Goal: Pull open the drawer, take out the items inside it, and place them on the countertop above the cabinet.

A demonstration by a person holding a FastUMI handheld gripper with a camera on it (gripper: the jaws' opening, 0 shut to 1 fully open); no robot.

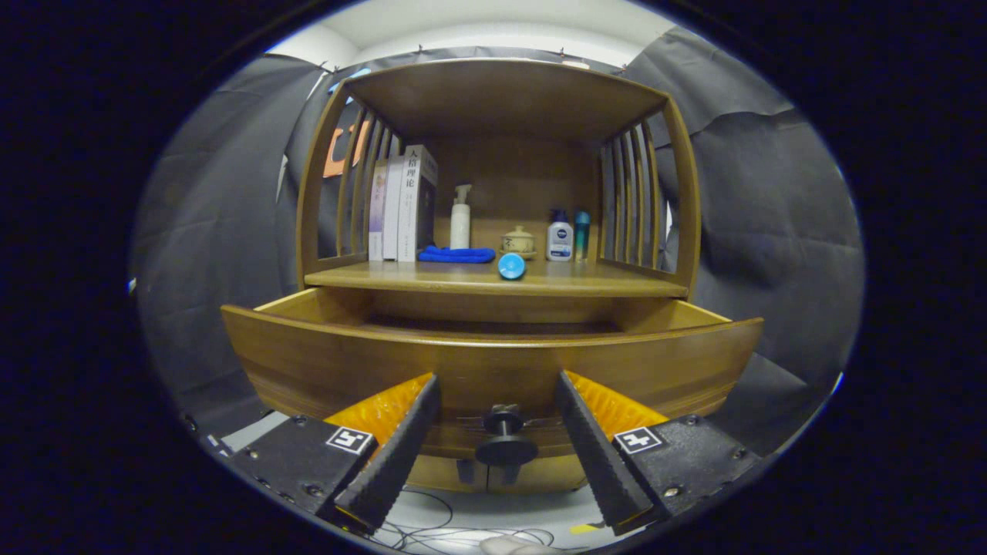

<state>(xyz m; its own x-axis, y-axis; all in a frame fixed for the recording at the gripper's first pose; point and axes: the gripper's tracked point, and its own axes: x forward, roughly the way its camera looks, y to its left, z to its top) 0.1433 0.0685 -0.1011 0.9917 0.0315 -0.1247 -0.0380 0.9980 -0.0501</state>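
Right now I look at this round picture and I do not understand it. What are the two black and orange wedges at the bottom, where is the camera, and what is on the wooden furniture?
The camera rides on a hand-held gripper, a tool with two fingers that a person carries in one hand. It looks forward along those fingers, which are the wedges you see. They stand apart, open, and hold nothing. The black knob of the drawer sits between them, untouched. The drawer is already pulled out; its front hides what may lie inside. Above it is the countertop of the cabinet. On it stand some books, a white pump bottle, a small lidded pot, a white and blue bottle and a slim teal bottle. A folded blue cloth and a blue round-ended thing lie nearer the front.
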